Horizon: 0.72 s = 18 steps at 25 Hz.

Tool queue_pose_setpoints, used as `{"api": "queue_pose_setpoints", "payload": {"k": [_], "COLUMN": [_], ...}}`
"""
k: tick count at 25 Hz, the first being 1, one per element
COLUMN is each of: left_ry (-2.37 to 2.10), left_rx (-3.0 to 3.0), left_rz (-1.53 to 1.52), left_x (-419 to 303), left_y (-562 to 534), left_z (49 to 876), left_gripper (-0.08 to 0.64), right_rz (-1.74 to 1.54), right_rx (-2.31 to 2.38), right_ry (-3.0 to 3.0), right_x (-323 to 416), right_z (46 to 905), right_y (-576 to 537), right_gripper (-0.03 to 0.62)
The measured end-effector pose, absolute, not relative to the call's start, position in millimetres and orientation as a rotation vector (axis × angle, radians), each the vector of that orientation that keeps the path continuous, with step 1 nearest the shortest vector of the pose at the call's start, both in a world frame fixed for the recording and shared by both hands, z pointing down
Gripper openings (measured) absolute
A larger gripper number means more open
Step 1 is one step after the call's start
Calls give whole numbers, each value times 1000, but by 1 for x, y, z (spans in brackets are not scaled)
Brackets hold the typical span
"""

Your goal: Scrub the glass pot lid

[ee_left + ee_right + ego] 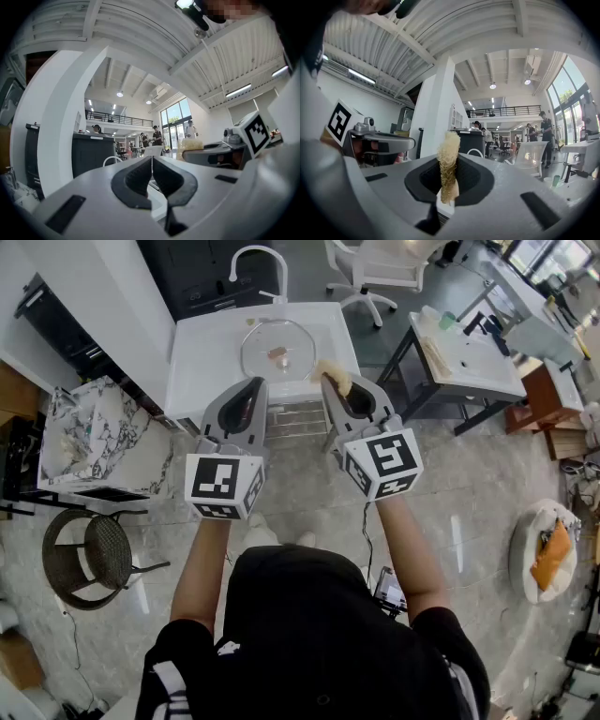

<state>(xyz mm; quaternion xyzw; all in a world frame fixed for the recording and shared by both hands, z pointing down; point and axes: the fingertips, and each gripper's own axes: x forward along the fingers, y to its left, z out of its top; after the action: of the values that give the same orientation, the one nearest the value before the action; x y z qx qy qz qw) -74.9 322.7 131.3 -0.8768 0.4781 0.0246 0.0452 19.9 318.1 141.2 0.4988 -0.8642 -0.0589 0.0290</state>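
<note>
The left gripper (pixel 152 158) has its jaws pressed together on nothing and points level, probably free to steady the lid once scrubbing starts. The right gripper (pixel 448 164) pinches a pale yellow, coarse fibrous scrub pad (pixel 448 143) upright between its pads, the tip poking past the jaws so that fibre, not plastic, would meet the glass. Both hover short of the round clear glass pot lid (pixel 277 351) — it lies flat on the white sink unit (pixel 202 348), below the curved white tap (pixel 258 259).

Left claw (pixel 152 161) sits pressed together; beside it, right claw (pixel 191 153) grips a sponge (pixel 190 143).
</note>
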Motion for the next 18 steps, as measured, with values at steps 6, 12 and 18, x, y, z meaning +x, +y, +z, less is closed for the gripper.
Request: {"api": "queue_pose_setpoints", "payload": {"k": [6,12,18], "left_ry": [1464,1486,1529], "left_rx": [-2671,-2656,-2642], "left_rz": [55,35,41], "left_x": [-61,-56,-67], "left_y": [330,333,324], "left_z": [135,140,139], "left_gripper": [6,6,6], "right_rz": [-170,-154,-156], "right_rx": [1525,1502,1473], "right_ry": [-2688,-2706,-2718], "right_x": [32,37,30], "right_z": [143,150,150], "right_y": [326,326,317], "right_gripper": [17,17,17]}}
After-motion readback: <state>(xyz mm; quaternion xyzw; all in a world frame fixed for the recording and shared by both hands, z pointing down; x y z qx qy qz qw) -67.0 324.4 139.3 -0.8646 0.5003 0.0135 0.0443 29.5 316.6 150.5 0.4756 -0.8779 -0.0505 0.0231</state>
